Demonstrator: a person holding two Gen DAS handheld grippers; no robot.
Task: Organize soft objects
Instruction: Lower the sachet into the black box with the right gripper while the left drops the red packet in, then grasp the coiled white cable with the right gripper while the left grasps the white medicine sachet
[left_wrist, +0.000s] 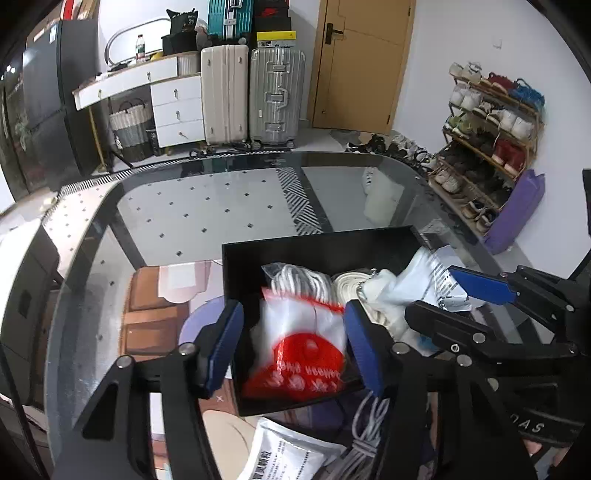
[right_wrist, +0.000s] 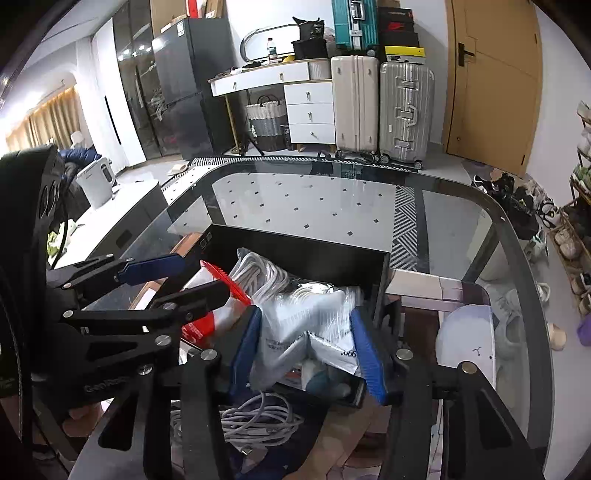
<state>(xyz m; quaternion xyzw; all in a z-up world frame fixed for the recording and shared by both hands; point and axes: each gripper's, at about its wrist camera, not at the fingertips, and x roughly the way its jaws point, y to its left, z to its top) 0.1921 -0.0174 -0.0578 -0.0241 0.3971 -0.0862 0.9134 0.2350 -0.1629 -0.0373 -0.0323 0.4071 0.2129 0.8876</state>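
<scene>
Near edge of the glass tabletop (left_wrist: 221, 206): a black box (left_wrist: 317, 243) sits here, packed with soft goods, and both grippers reach over it.
Left gripper (left_wrist: 293, 343): blue pads spread wide on either side of a red and white plastic bag (left_wrist: 303, 347); whether they touch the bag cannot be told, as the bag is blurred.
Right gripper (right_wrist: 308, 350): blue pads set against the two sides of a white plastic pouch (right_wrist: 306, 325), which bunches between them.
Box contents: the red and white bag lies at the left end, with a bundle of white rope (left_wrist: 303, 280) behind it; a coil of cream cord (left_wrist: 349, 286) sits in the middle; the white pouch leans over the right end.
Below the glass, near edge: a tangle of grey cable (right_wrist: 258, 421) and a white printed packet (left_wrist: 284, 458).
In the way: each gripper's arm crosses the other's view beside the box.
Room behind the table: a beige suitcase (left_wrist: 224, 94) and a silver suitcase (left_wrist: 277, 96) by a wooden door (left_wrist: 364, 62), white drawers (left_wrist: 177, 110), a woven basket (left_wrist: 131, 127), and a shoe rack (left_wrist: 491, 136) on the right wall.
Writing: the bag's white lettering is blurred and upside down; the pouch shows small print that cannot be read.
</scene>
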